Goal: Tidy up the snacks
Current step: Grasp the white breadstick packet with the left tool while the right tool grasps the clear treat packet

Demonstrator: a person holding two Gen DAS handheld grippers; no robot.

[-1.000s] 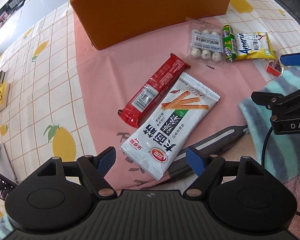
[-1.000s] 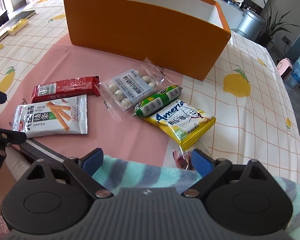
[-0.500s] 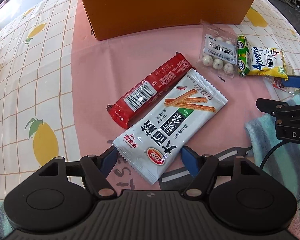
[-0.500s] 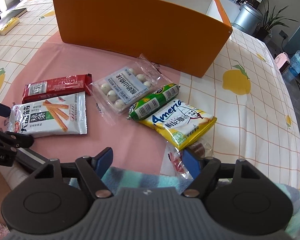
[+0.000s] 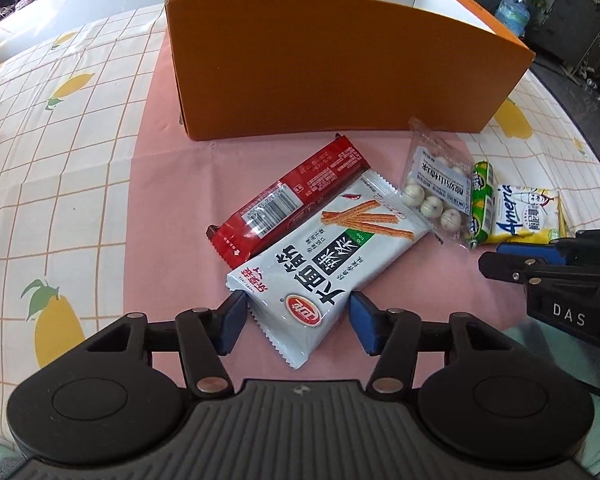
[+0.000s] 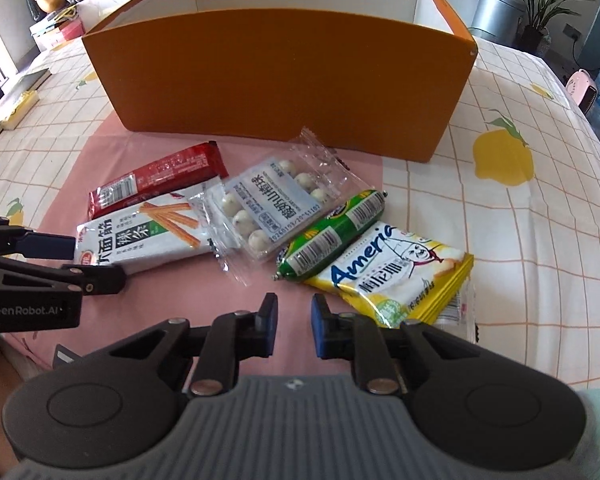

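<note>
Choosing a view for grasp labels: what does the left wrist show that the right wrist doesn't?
Left wrist only: the left gripper seen along its own fingers, which are closing either side of the white packet's near end.
Right wrist only: the right gripper seen along its fingers, closing on nothing over the pink mat; a metal bin beyond the orange box.
Both: orange box, white packet, red bar, ball pack, green sausage, yellow pack.
</note>
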